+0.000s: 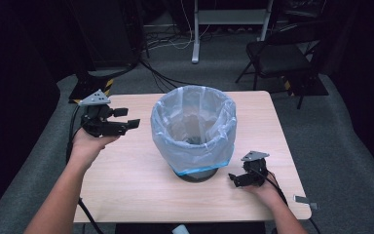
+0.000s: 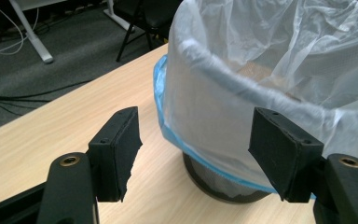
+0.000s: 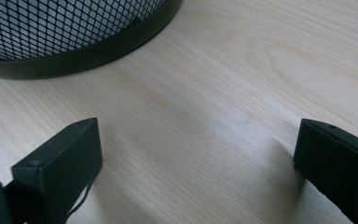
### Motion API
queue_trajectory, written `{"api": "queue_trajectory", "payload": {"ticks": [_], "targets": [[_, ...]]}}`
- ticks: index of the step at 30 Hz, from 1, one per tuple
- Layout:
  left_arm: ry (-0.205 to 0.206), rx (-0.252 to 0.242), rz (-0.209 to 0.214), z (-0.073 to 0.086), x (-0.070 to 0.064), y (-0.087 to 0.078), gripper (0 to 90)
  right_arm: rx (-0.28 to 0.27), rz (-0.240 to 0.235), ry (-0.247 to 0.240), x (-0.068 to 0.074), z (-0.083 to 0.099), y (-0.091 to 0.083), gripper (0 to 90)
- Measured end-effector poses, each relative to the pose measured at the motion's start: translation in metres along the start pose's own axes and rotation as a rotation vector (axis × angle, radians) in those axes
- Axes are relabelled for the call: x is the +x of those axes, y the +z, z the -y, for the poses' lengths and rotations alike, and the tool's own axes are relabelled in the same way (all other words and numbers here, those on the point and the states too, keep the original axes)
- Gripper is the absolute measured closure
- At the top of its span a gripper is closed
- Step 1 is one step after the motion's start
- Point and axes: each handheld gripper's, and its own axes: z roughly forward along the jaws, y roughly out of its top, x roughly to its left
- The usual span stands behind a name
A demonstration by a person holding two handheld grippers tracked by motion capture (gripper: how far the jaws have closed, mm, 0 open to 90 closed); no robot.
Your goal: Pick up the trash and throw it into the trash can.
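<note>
Black foam-padded jaws rise from the bottom of both gripper views, spread wide with nothing between them, so both the left gripper (image 1: 121, 118) and the right gripper (image 1: 233, 178) are open and empty. Largest in the scene is the pale wood-grain rectangular worktop (image 1: 126, 170), which fills the middle of the high view; at its centre stands the round black wire-mesh waste bin (image 1: 198, 174), lined with a thin translucent white plastic bag (image 1: 195, 124) whose blue-edged hem is folded down over the rim. The work in hand looks to be taking hold of that liner. To do it well, I judge the left gripper, at the left of the high view and aimed at the bin's side, should close on the loose folded hem just under the rim, where the film is doubled and slack, rather than on the taut wall. The right gripper, low at the lower right by the bin's base, looks too low for the film and would need to rise to the hem on its side. In the left gripper view the bag (image 2: 270, 88) is crinkled, cloudy and very light, likely to slip or tear if pinched thinly. In the right gripper view the mesh base (image 3: 65, 28) with its solid black ring sits in the upper left.
</note>
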Motion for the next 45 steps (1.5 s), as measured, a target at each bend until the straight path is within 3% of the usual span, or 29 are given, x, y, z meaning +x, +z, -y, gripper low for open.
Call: {"api": "queue_trajectory", "payload": {"ticks": [10,19,35,45], "targets": [[-0.044,0.003,-0.002,0.034,0.011,0.011,33.5,0.000,0.001,0.002,0.000,0.000,0.000,0.3],[-0.048,-0.008,-0.008,0.059,0.016,0.019,35.0,-0.001,0.001,0.002,0.000,0.000,0.000,0.3],[-0.091,-0.004,-0.010,0.104,0.024,0.029,34.8,0.002,0.001,0.013,0.001,0.000,0.000,0.4],[-0.104,0.018,-0.045,0.142,0.030,0.034,34.4,-0.002,0.003,0.007,0.001,0.001,0.000,0.3]]}}
